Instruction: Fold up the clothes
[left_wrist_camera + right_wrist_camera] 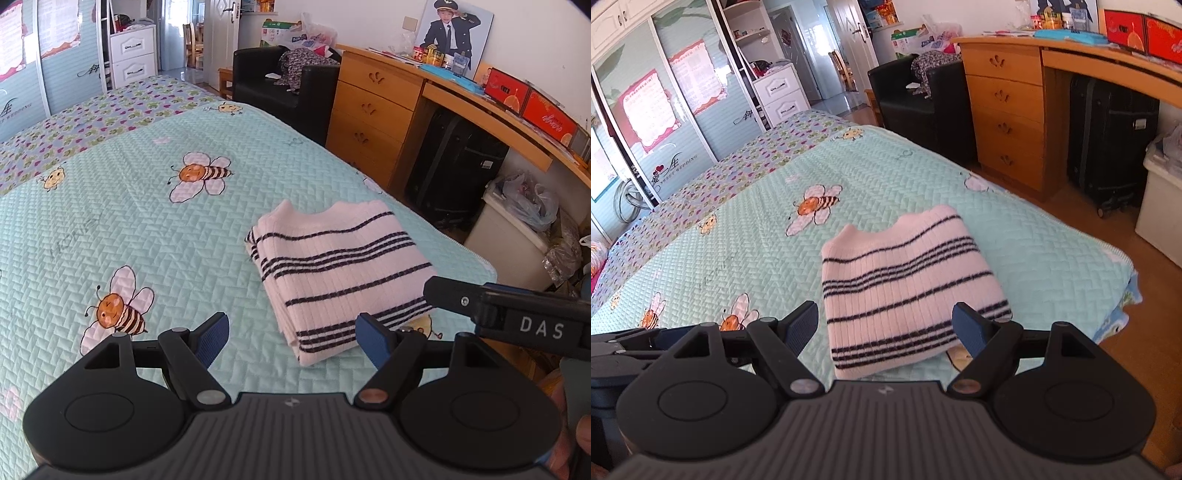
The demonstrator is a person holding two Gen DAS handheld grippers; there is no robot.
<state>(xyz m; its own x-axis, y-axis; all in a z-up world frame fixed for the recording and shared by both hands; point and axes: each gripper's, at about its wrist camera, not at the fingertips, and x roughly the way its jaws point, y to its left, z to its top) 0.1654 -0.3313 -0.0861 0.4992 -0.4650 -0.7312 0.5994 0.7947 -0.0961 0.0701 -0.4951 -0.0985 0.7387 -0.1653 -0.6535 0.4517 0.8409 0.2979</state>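
On quilted bedspread point(155, 229): folded ribbed striped sweater point(332, 266), rectangular.

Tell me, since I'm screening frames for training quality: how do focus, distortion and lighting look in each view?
Left wrist view: the pink, navy-striped folded knit sweater is sharp; fisheye bends the wooden desk; soft daylight. Right wrist view: sweater slightly soft; bowed mirrored wardrobe doors; bright doorway glare.
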